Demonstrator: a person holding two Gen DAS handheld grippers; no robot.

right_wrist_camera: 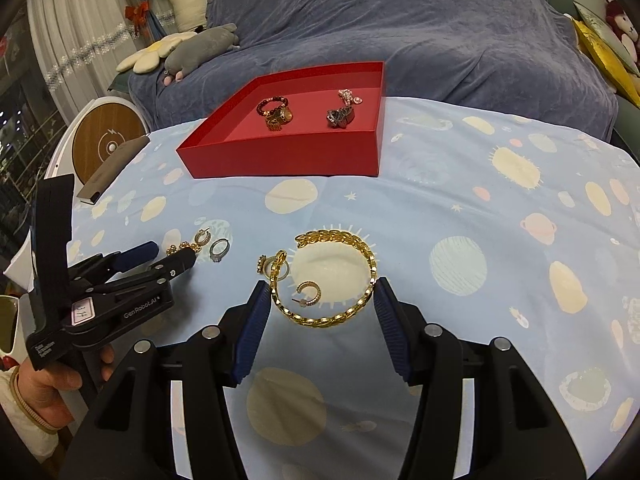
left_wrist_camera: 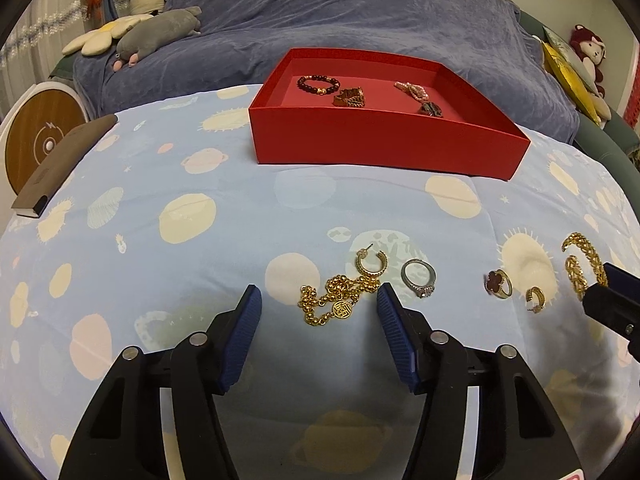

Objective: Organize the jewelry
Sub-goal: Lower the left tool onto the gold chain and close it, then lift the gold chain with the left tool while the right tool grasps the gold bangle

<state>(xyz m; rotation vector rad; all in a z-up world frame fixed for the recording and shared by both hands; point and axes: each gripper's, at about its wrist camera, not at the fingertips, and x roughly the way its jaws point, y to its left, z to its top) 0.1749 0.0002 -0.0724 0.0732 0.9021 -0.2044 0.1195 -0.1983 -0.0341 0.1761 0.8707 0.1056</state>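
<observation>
My left gripper (left_wrist_camera: 316, 300) hovers low over the planet-print cloth with its jaws open. A gold chain bracelet (left_wrist_camera: 340, 300) with a coin charm lies between them; the right pad touches its end and the left pad stands clear. A gold hoop earring (left_wrist_camera: 370, 262) and a silver ring (left_wrist_camera: 418, 278) lie just beyond. My right gripper (right_wrist_camera: 320, 290) is shut on a wide gold bangle (right_wrist_camera: 332, 240), a pad against each side. Inside the bangle lies a small hoop earring (right_wrist_camera: 308, 298); a red-stone ring (right_wrist_camera: 266, 266) sits at its open end. The red box (right_wrist_camera: 280, 156) behind holds several pieces.
A brown book (left_wrist_camera: 64, 164) and a round wood-faced device (left_wrist_camera: 40, 140) sit at the far left. Plush toys (left_wrist_camera: 160, 36) rest on the blue blanket (left_wrist_camera: 360, 12) behind the box. A person's hand (right_wrist_camera: 44, 392) holds the left gripper (right_wrist_camera: 164, 256).
</observation>
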